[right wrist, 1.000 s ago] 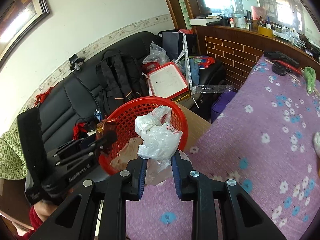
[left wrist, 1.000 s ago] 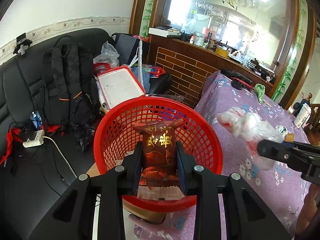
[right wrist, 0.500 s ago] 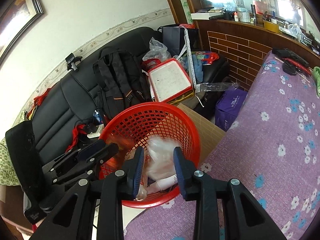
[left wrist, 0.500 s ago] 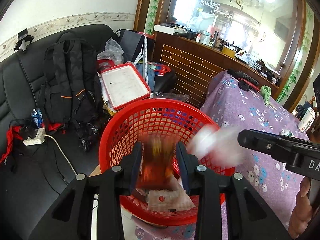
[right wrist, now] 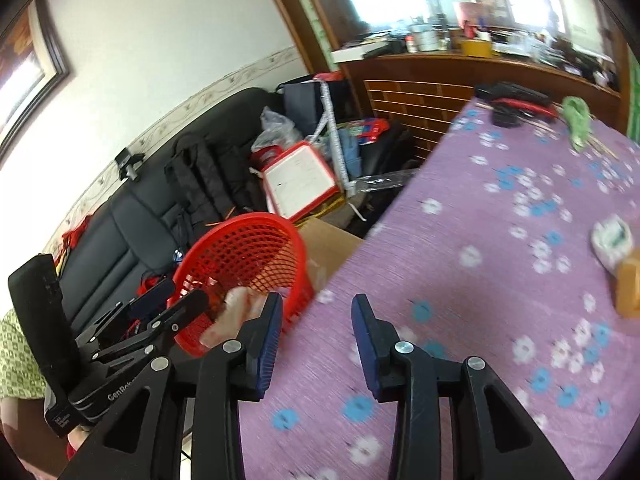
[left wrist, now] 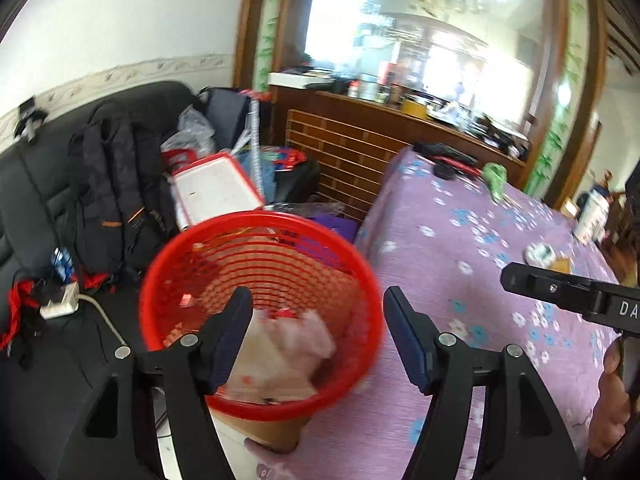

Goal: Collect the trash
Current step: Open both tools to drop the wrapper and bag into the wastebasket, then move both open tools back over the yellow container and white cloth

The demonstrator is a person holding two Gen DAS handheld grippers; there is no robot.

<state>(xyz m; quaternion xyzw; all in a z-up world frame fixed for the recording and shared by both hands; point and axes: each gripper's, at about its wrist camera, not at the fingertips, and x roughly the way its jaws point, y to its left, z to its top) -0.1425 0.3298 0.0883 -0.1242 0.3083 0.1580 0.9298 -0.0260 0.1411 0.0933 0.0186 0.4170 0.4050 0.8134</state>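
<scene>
opening with nothing between them, left gripper (left wrist: 318, 336) and right gripper (right wrist: 316, 330); crumpled wrapper (right wrist: 612, 240) at frame's right on the purple tablecloth (right wrist: 460, 280) looks light, soft; pinch its middle.

You are looking at a round red plastic mesh basket (left wrist: 260, 272) that is smearing with motion, so the pale crumpled wrappers (left wrist: 280, 356) lying in it are blurring into one mass (no print is reading). The dark blue pad of the left gripper (left wrist: 318, 334) is covering part of that heap. In the right wrist view, the small white and green packet (right wrist: 612, 240) and the orange block (right wrist: 628, 288) on the purple flowered tablecloth (right wrist: 480, 280) are blurring too; the frame edge is cutting the block off.
</scene>
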